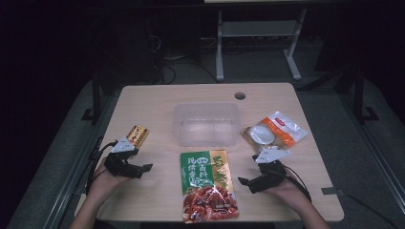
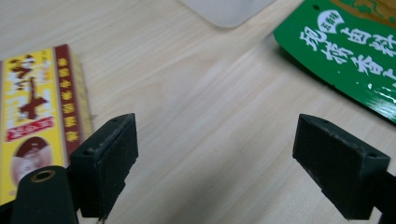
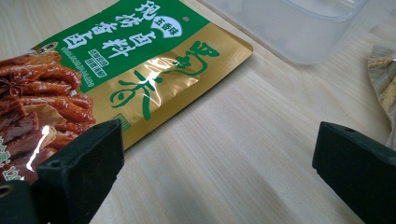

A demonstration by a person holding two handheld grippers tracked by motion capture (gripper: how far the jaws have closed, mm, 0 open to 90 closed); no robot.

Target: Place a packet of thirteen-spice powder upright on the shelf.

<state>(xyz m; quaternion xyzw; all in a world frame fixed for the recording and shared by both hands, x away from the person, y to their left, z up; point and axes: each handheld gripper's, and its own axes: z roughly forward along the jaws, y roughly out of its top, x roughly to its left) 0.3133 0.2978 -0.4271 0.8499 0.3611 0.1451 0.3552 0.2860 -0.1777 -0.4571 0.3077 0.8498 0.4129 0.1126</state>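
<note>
Both grippers rest on the table, jaws spread, empty: left gripper [image 1: 143, 168], right gripper [image 1: 244, 182]. Green seasoning pouch [image 1: 208, 185] lies flat between them, before the clear tub [image 1: 207, 124]. Probably light, floppy, slick foil (pinch an edge or corner).

A clear plastic tub [image 1: 206, 124] sits mid-table [image 1: 157, 98], desk legs [image 1: 219, 45] behind

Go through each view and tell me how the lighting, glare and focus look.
High view: the table is evenly lit, the room behind it dark, and small print is too soft to read. Left gripper view: the green packet is crisp with slight glare; the near jaws are a little soft. Right gripper view: bright glare streaks the packet's gold and red parts, and the clear box looks hazy.
</note>
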